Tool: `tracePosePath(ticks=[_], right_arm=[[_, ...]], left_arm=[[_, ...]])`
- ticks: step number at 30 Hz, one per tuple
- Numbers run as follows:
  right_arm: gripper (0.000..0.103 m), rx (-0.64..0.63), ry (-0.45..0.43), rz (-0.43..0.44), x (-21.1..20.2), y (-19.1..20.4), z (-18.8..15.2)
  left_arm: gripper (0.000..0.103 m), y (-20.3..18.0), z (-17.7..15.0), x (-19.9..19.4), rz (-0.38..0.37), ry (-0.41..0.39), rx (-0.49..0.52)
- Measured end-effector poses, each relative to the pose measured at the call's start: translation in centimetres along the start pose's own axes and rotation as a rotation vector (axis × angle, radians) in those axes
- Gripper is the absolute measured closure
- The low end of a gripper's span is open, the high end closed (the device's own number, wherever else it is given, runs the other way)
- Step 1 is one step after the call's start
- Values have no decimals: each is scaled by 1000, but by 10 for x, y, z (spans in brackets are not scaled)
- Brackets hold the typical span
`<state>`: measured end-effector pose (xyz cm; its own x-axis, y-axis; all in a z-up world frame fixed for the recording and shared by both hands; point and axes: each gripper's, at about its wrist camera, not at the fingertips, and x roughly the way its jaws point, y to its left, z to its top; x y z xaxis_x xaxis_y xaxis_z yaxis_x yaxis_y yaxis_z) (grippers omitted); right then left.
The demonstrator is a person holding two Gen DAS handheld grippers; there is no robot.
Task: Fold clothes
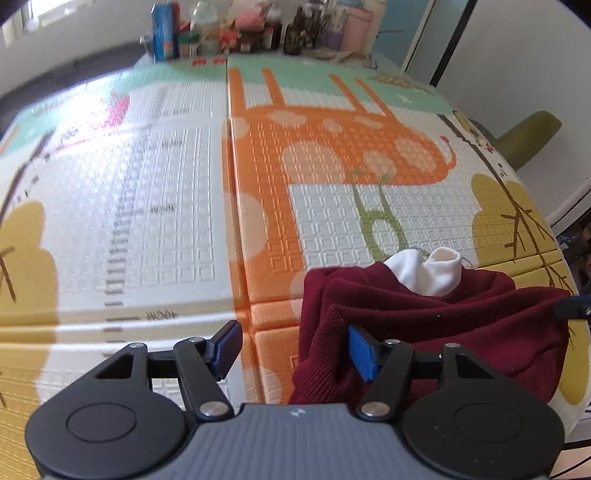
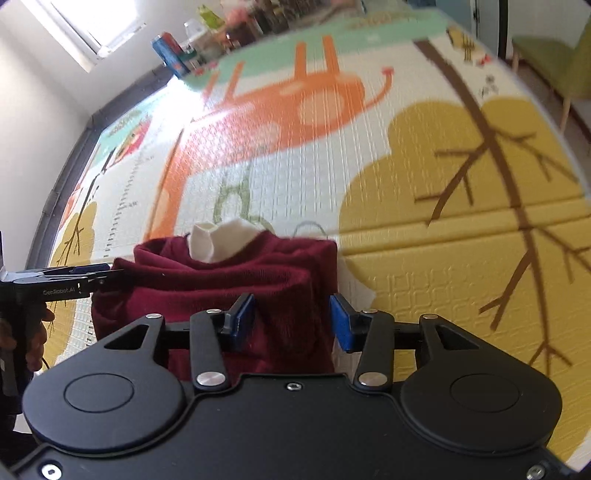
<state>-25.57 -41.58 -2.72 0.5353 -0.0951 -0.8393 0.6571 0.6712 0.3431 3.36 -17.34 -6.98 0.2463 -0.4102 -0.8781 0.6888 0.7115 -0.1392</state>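
Observation:
A dark red knit garment (image 1: 424, 306) with a white collar (image 1: 432, 269) lies bunched on the patterned play mat (image 1: 147, 184). My left gripper (image 1: 295, 350) is open; its right finger (image 1: 364, 352) touches the garment's left edge, with no cloth between the jaws. In the right wrist view the garment (image 2: 229, 273) lies just ahead of my right gripper (image 2: 293, 321), which is open with red cloth between its blue pads (image 2: 341, 325). The left gripper (image 2: 74, 278) shows there from the side, at the garment's left edge. The right gripper's tip (image 1: 572, 308) shows at the garment's right edge.
The mat has a giraffe print and a fold seam (image 1: 231, 184). Bottles, boxes and toys (image 1: 240, 33) crowd the far edge. A green chair (image 1: 528, 136) stands at the right, also in the right wrist view (image 2: 554, 62). White walls and a window (image 2: 92, 22) lie beyond.

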Motion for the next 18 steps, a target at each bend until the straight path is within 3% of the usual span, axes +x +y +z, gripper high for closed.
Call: tracePosePath(ticks=[3, 5, 7, 10, 14, 18], right_arm=[[61, -46, -71, 3, -22, 10, -1], [68, -100, -100, 4, -34, 22, -3], [83, -153, -91, 14, -36, 35, -7], [89, -232, -59, 39, -36, 56, -14], [89, -300, -12, 59, -21, 78, -26], [89, -307, 19, 79, -3, 89, -35]], left_arm=[[38, -4, -2, -14, -13, -36, 14], [39, -9, -5, -24, -48, -64, 24], [39, -17, -9, -35, -115, -91, 46], [38, -36, -18, -47, -225, -116, 124], [38, -70, -38, -48, -338, -115, 258], [38, -91, -54, -29, -375, -75, 304]])
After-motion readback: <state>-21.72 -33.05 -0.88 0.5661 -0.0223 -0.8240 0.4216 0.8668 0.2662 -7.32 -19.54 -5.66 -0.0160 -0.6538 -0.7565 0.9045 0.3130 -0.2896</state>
